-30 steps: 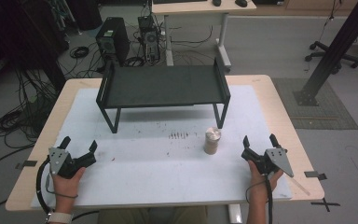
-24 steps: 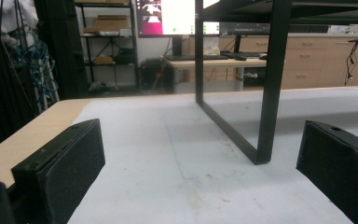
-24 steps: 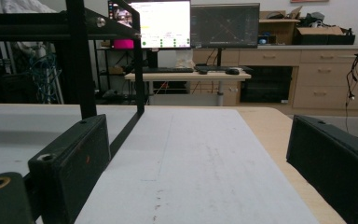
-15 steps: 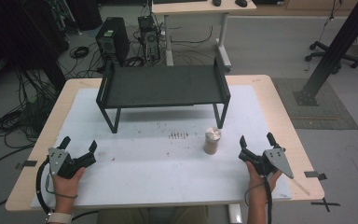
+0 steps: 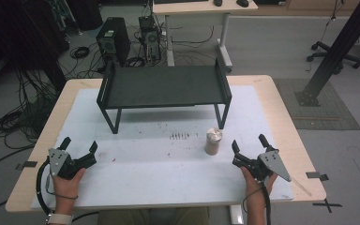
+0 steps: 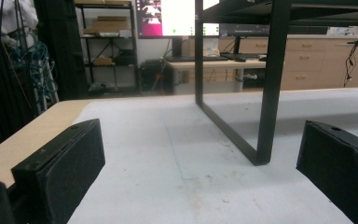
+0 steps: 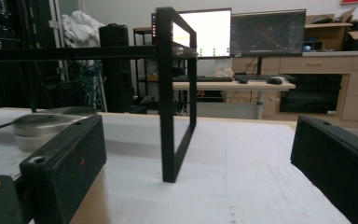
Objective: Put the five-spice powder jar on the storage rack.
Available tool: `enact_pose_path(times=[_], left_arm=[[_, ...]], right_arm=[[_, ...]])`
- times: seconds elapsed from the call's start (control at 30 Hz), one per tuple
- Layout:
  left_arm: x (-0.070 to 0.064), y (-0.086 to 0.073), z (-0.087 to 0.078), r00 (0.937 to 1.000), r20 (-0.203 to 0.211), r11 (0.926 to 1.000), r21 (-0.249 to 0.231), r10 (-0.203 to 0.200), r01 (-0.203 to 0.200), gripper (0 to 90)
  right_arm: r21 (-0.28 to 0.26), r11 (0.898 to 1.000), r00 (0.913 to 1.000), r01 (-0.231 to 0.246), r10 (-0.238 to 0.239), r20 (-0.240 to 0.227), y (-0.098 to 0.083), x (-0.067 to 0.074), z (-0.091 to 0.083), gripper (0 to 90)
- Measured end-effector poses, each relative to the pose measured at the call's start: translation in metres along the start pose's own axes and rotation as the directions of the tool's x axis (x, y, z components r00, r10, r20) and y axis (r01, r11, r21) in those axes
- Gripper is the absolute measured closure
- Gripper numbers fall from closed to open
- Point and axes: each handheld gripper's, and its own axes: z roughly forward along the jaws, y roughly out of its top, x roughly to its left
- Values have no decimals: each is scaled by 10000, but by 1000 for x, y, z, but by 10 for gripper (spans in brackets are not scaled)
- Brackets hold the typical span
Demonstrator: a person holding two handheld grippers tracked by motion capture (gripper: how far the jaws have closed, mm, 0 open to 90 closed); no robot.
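Note:
A small tan jar with a metal lid [image 5: 213,141] stands on the white mat in front of the black shelf rack [image 5: 164,86]. My right gripper [image 5: 248,140] sits just right of the jar, apart from it. Its jaws have just been opening and stand open with nothing between them. In the right gripper view the jar [image 7: 42,125] shows at the left, half hidden behind the left jaw, and the gripper [image 7: 198,168] faces a rack leg [image 7: 168,116]. My left gripper [image 5: 79,144] rests open at the mat's left front, far from the jar, and nothing lies between its jaws [image 6: 200,172].
The rack's legs [image 6: 265,93] stand on the white mat [image 5: 159,159], which covers most of the wooden table [image 5: 281,117]. Beyond the table are a desk, computer towers and cables on the floor. A black post base [image 5: 311,96] stands to the right.
My right gripper has shifted a little left, closer to the jar. The left gripper and the jar have not moved.

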Motion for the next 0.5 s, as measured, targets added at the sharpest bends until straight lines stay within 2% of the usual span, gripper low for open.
enact_pose_path(times=[0.23,0.5], left_arm=[[0,0,0,10000,-3,10000,0,-4,4,11],[0,0,0,10000,-14,10000,-3,3,-3,11]], right_arm=[[-192,9998,9992,71,-78,-383,5,13,0,34],[-98,9999,9955,140,-148,-940,4,29,5,39]])
